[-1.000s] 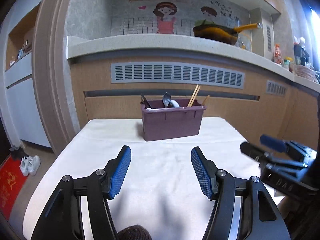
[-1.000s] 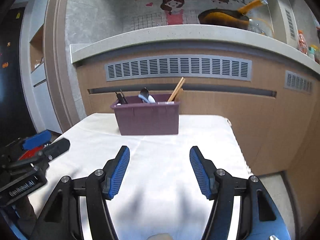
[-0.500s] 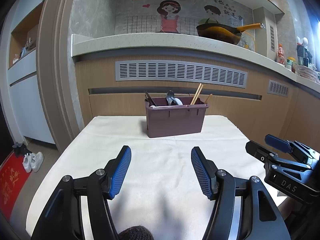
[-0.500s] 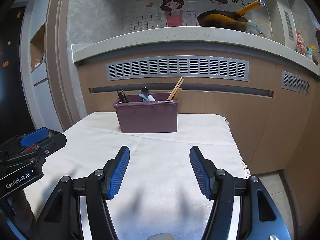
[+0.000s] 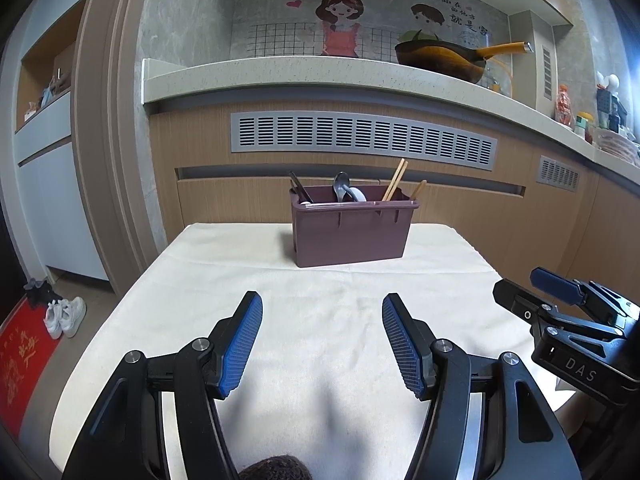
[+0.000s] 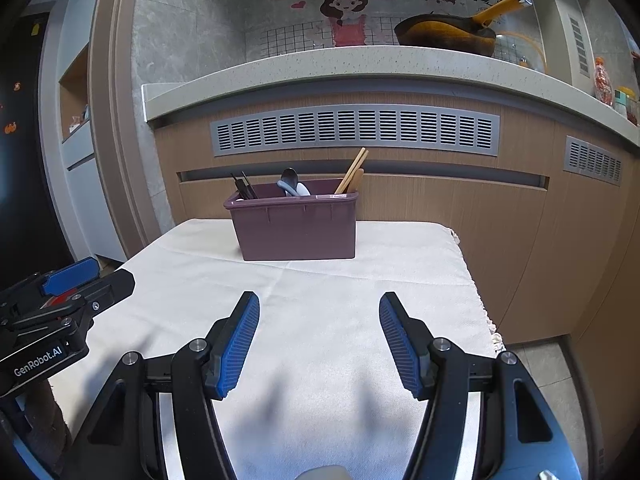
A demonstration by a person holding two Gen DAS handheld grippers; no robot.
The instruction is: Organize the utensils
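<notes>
Cream cloth covers the table (image 5: 328,312), which stands before a wood-panelled counter front with two grey vent grilles, a wok (image 5: 440,60) on the worktop above and one pair of white shoes (image 5: 64,316) on the floor at far left. One maroon utensil caddy (image 5: 352,228) sits at the table's far edge, holding from left to right dark utensils, a metal spoon (image 5: 341,184) and wooden chopsticks (image 5: 396,180). Left gripper (image 5: 322,340) and right gripper (image 6: 319,338) both hover over the near cloth, jaws wide and empty.

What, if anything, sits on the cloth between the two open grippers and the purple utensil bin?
Nothing visible. Only bare white cloth lies between the left gripper, the right gripper and the utensil bin; both grippers are open and empty.
</notes>
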